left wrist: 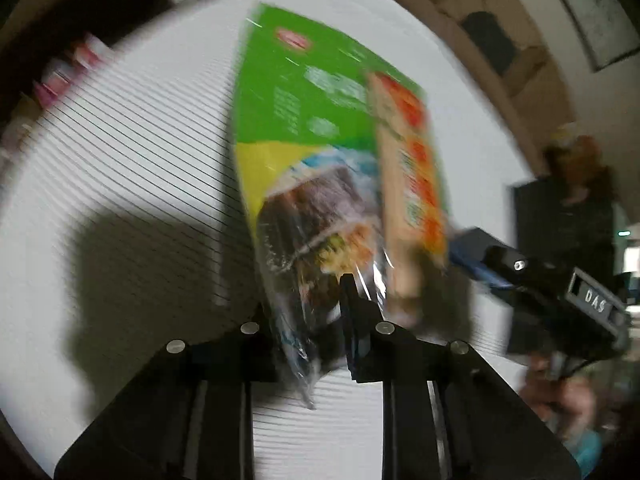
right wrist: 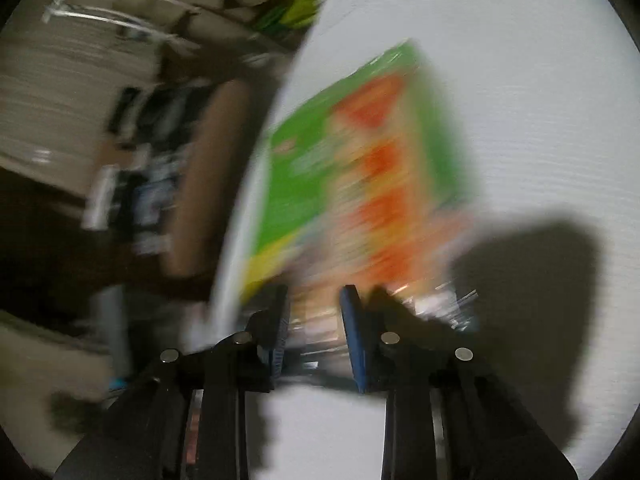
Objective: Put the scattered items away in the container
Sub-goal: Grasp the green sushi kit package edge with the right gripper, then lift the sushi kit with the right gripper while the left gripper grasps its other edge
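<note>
1. The left tongs [left wrist: 316,312] were closed on the crinkled clear-plastic lower edge of a flat green snack packet with yellow corner and food picture [left wrist: 320,140]; only one black finger [left wrist: 352,304] showed plainly, the other hidden behind the wrapper.
2. The right tongs [right wrist: 314,320] had their blue-padded fingers [right wrist: 354,336] on either side of the same packet [right wrist: 360,184] at its lower end. Motion blur smeared the contact, so whether they were clamped on it could not be told.
3. The packet was up off the white ribbed desk [left wrist: 120,152], tilted, and carried between both tools. Its print was too blurred to read.
4. In the left wrist view the right tongs [left wrist: 476,258] came in from the right, a blue pad [left wrist: 472,256] touching the packet's orange-patterned side, with a small grey label plate [left wrist: 592,300] on the body.
5. Dark shadows of packet and tools lay on the desk [right wrist: 520,80] in both views.
6. Beyond the desk edge lay blurred pink items [left wrist: 68,72], brown cardboard shapes [left wrist: 532,60] and a cluttered dark heap [right wrist: 148,168], none clear enough to identify.
</note>
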The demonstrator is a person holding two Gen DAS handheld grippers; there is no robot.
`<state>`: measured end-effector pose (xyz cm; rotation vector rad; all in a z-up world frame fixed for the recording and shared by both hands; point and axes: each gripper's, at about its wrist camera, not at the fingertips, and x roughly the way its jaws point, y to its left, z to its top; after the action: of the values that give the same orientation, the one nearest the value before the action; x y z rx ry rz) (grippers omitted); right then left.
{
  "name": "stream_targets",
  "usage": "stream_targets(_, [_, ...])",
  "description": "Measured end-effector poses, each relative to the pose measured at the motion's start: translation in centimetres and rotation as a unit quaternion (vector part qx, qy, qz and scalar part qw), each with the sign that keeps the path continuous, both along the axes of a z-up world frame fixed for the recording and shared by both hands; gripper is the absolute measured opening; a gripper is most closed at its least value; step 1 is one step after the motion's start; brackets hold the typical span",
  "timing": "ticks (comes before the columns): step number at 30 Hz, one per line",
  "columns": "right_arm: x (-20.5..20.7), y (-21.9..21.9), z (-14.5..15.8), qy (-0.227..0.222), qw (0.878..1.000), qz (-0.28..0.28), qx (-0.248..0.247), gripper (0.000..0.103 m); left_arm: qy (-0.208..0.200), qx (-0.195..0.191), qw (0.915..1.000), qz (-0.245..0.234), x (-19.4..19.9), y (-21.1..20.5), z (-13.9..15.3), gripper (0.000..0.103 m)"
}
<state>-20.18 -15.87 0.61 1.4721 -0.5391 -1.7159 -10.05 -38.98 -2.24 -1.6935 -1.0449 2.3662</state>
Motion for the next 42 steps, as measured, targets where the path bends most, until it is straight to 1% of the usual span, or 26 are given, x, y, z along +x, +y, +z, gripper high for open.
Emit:
stream_targets(3, [1.3, -1.4, 1.3, 0.054, 0.996, 0.021, 0.062, 0.027, -0.003, -0.039, 0.9991, -0.018, -0.6, 1.7, 0.3, 0.019])
stream_targets(4, [1.5, -1.4, 1.8, 0.077, 0.993, 0.018, 0.083, 0.027, -0.001, -0.034, 0.9992, -0.019, -0.7, 1.9, 0.4, 0.019])
stream_targets(6, [1.4, -0.7, 2.8, 0.119, 0.985, -0.002, 0.122, 0.028, -0.002, -0.017, 0.9997, -0.015, -0.8, 1.9, 0.0, 0.019])
stream_targets(8, [0.6, 0.9, 3.1, 0.16, 0.969, -0.036, 0.184, 0.037, -0.001, 0.003, 1.0, -0.008, -0.9, 1.6, -0.2, 0.019])
stream_targets(9, [0.2, 1.7, 2.6, 0.155, 0.967, -0.045, 0.198, 0.037, 0.002, 0.027, 0.9996, -0.001, -1.0, 1.5, -0.3, 0.019])
stream_targets(10, [-0.5, 2.9, 1.4, 0.129, 0.969, -0.06, 0.2, 0.037, 0.004, 0.049, 0.9988, 0.005, -1.1, 1.3, -0.6, 0.026])
stream_targets(12, [-1.3, 4.2, -0.7, 0.072, 0.98, -0.072, 0.172, 0.037, 0.007, 0.075, 0.9971, 0.009, -1.3, 1.5, -1.0, 0.044])
stream_targets(13, [-1.4, 4.6, -1.1, 0.068, 0.983, -0.076, 0.153, 0.037, 0.01, 0.078, 0.9969, 0.01, -1.5, 1.7, -1.0, 0.051])
stream_targets(15, [-1.0, 4.7, -1.3, 0.063, 0.987, -0.067, 0.134, 0.037, 0.015, 0.074, 0.9971, 0.007, -2.0, 2.2, -0.8, 0.051])
stream_targets(16, [-0.8, 4.6, -1.3, 0.061, 0.988, -0.06, 0.132, 0.037, 0.017, 0.07, 0.9974, 0.006, -2.2, 2.4, -0.8, 0.041])
stream_targets(17, [-0.7, 4.5, -1.1, 0.063, 0.987, -0.053, 0.135, 0.038, 0.02, 0.062, 0.9979, 0.001, -2.3, 2.7, -0.6, 0.007])
stream_targets(18, [-0.6, 4.3, -1.0, 0.065, 0.987, -0.049, 0.137, 0.038, 0.021, 0.051, 0.9984, -0.003, -2.3, 2.9, -0.3, 0.003])
stream_targets(19, [-0.6, 4.4, -0.7, 0.066, 0.988, -0.042, 0.135, 0.038, 0.03, 0.047, 0.9984, -0.002, -2.2, 3.0, 0.2, 0.003])
stream_targets(21, [-0.3, 5.3, -0.3, 0.069, 0.988, -0.046, 0.128, 0.038, 0.051, 0.071, 0.9961, -0.005, -2.0, 2.9, 1.2, 0.003])
stream_targets(22, [-0.1, 6.2, 0.3, 0.076, 0.988, -0.059, 0.124, 0.046, 0.067, 0.097, 0.993, -0.005, -1.8, 2.7, 1.8, 0.003])
stream_targets(23, [-0.1, 6.8, 0.9, 0.081, 0.986, -0.072, 0.123, 0.061, 0.08, 0.121, 0.9895, -0.003, -1.6, 2.4, 2.2, 0.003])
stream_targets(25, [0.1, 8.4, 1.8, 0.092, 0.983, -0.093, 0.128, 0.082, 0.111, 0.184, 0.9765, -0.001, -1.4, 2.0, 3.0, 0.003])
stream_targets(28, [-0.6, 8.7, 2.1, 0.095, 0.98, -0.099, 0.141, 0.085, 0.114, 0.246, 0.9625, 0.002, -1.7, 1.7, 2.4, 0.003])
stream_targets(30, [-1.2, 8.9, 1.2, 0.052, 0.988, -0.099, 0.105, 0.085, 0.105, 0.281, 0.9539, 0.008, -1.9, 1.4, 1.4, 0.003])
stream_targets(31, [-1.5, 9.7, 0.3, 0.01, 0.992, -0.113, 0.062, 0.085, 0.102, 0.298, 0.9489, 0.011, -2.0, 1.3, 0.9, 0.003])
stream_targets(33, [-1.8, 10.1, -1.1, -0.045, 0.991, -0.125, -0.012, 0.085, 0.1, 0.308, 0.9461, 0.007, -2.6, 1.4, 0.5, 0.003])
stream_targets(34, [-2.0, 10.1, -2.1, -0.074, 0.987, -0.128, -0.058, 0.085, 0.096, 0.303, 0.9481, 0.005, -2.7, 1.5, 0.4, 0.004])
stream_targets(36, [-2.1, 9.6, -3.0, -0.096, 0.983, -0.125, -0.094, 0.076, 0.089, 0.285, 0.9545, 0.0, -2.9, 1.4, 0.2, 0.004])
stream_targets(37, [-2.0, 9.2, -2.8, -0.085, 0.985, -0.121, -0.086, 0.039, 0.086, 0.266, 0.9601, -0.002, -2.9, 1.2, 0.2, 0.004])
stream_targets(38, [-1.8, 8.8, -2.5, -0.071, 0.988, -0.115, -0.074, 0.024, 0.084, 0.246, 0.9656, -0.003, -2.4, 0.6, 0.5, 0.004])
stream_targets(42, [-0.5, 6.8, 0.6, 0.008, 0.997, -0.081, -0.01, 0.022, 0.092, 0.177, 0.9798, -0.01, -2.0, 0.8, 1.9, 0.004])
